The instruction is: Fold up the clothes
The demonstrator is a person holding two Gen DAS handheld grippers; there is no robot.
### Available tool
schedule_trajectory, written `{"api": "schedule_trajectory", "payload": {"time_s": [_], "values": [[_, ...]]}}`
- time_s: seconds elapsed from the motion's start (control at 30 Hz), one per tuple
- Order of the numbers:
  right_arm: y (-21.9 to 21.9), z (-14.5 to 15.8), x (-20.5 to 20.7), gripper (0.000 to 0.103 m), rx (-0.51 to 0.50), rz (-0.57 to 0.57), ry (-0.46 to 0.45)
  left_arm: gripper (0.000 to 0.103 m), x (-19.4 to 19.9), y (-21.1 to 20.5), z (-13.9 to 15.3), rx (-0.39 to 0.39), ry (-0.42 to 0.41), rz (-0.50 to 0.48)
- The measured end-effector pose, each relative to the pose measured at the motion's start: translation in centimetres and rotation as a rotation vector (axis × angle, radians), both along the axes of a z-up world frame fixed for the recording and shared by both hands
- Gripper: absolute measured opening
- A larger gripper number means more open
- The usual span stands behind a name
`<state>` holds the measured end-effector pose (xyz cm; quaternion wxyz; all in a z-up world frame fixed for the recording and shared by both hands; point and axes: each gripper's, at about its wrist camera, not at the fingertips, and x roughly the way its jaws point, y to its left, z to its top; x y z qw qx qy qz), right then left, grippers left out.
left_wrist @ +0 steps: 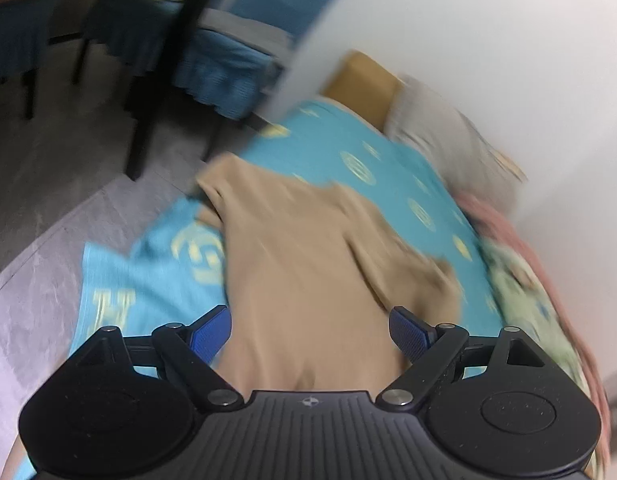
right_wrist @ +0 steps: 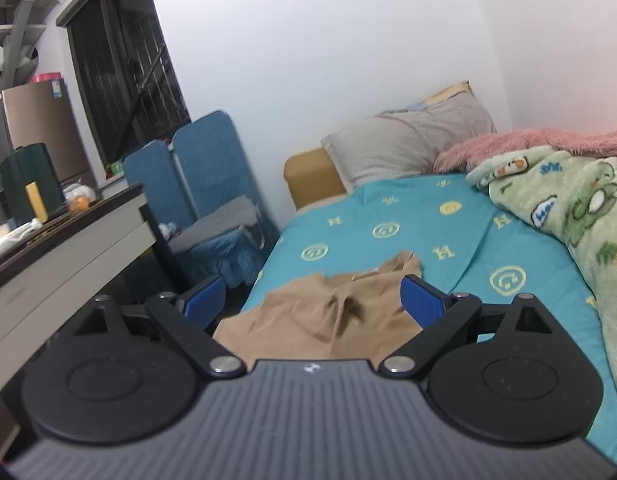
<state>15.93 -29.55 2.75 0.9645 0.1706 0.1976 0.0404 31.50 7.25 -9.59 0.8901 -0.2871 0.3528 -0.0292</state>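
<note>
A tan garment (left_wrist: 308, 256) lies rumpled on the turquoise bed sheet (left_wrist: 380, 168). My left gripper (left_wrist: 310, 334) is open and empty, its blue pads (left_wrist: 210, 334) spread wide just above the garment's near end. The left wrist view is motion-blurred. In the right wrist view the same tan garment (right_wrist: 328, 312) lies near the bed's left edge on the sheet (right_wrist: 468, 248). My right gripper (right_wrist: 314, 302) is open and empty, hovering over the garment's near part with its blue pads (right_wrist: 422, 304) apart.
A grey pillow (right_wrist: 408, 144), a pink blanket (right_wrist: 528, 140) and a green patterned blanket (right_wrist: 568, 208) lie at the bed's head and right side. A blue covered chair (right_wrist: 212, 216) and a desk (right_wrist: 60, 248) stand left of the bed. Grey floor (left_wrist: 48, 208) shows left.
</note>
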Motion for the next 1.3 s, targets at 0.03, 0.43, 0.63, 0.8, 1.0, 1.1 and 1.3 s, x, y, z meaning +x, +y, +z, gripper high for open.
{"api": "schedule_trajectory", "payload": {"time_s": [0.03,0.43,0.63,0.8,1.0,1.1,1.3], "values": [[-0.3,-1.0,0.8,0.096,0.001,-0.007,0.021,0.088,1.6,0.5,-0.9,0.004,0.006,0.030],[-2.2,-10.7,9.1,0.096,0.030,-0.039,0.219,0.087,15.6,8.4,-10.4,-0.136,0.061,0.294],[-2.1,-12.8,10.9,0.096,0.130,-0.010,0.283,0.075,19.4,9.8,-11.6,-0.217,0.097,0.191],[-1.2,-12.3,10.8,0.096,0.096,-0.018,0.269,0.003,19.8,7.4,-8.6,0.016,0.048,0.140],[-0.9,-10.6,9.4,0.096,0.065,-0.005,0.234,0.003,18.4,1.9,-0.6,0.331,-0.046,0.046],[-1.9,-10.3,8.8,0.096,0.101,-0.014,0.256,0.003,17.3,-2.7,3.6,0.465,-0.091,-0.033],[-3.6,-9.6,7.3,0.096,0.095,-0.051,0.247,0.002,15.0,-14.8,9.0,0.618,-0.150,-0.198]]}}
